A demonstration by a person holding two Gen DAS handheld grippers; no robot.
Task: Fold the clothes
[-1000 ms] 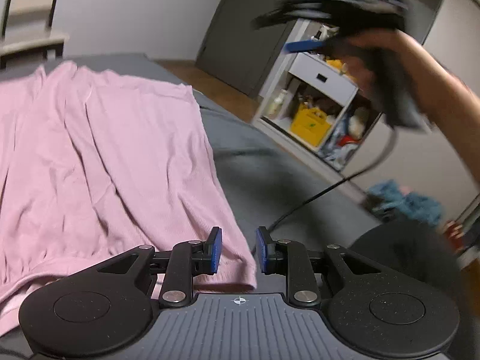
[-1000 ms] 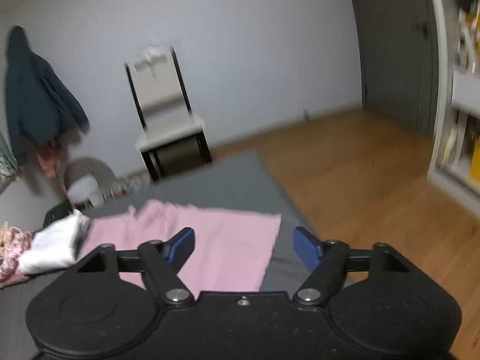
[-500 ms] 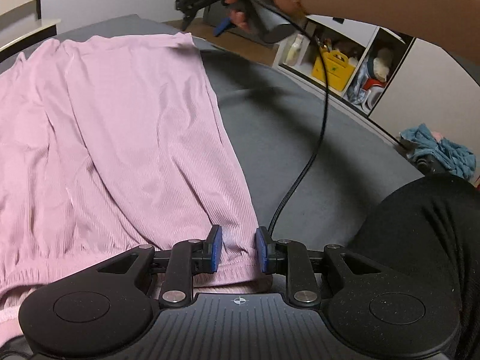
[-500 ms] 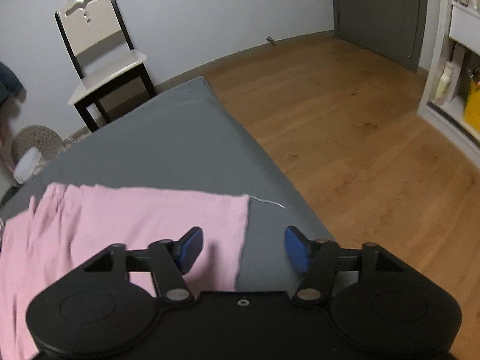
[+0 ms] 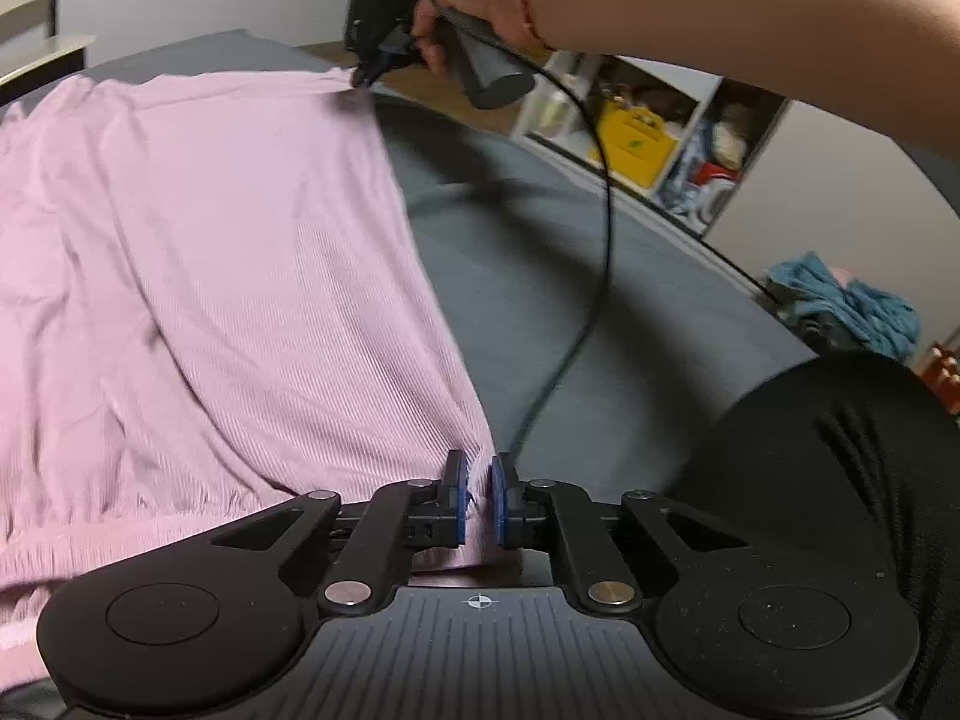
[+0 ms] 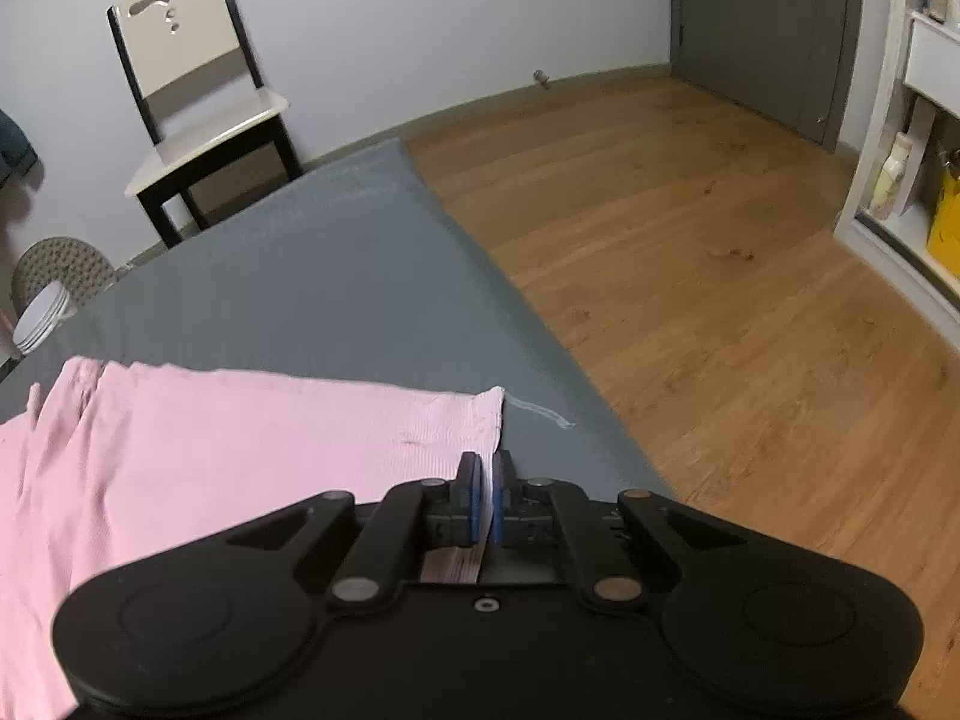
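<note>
A pink ribbed garment point(image 5: 210, 276) lies spread on a grey bed point(image 5: 540, 276). My left gripper point(image 5: 478, 495) is shut on its near right corner, with fabric bunched between the blue pads. In the right wrist view the same pink garment point(image 6: 210, 450) lies flat, and my right gripper point(image 6: 487, 501) is shut on its far right corner, a thin edge of cloth pinched between the pads. From the left wrist view the right gripper point(image 5: 369, 69) shows at the garment's far corner, held by a person's hand point(image 5: 474, 6).
A black cable point(image 5: 591, 264) trails from the right gripper across the grey bed. A black-clothed knee point(image 5: 840, 480) sits at the near right. A chair point(image 6: 198, 120) stands beyond the bed. Wooden floor point(image 6: 720, 240) and open shelves point(image 5: 660, 138) lie to the right.
The right gripper came down from the air onto the garment's far corner and shut on it. The left gripper closed on the near corner.
</note>
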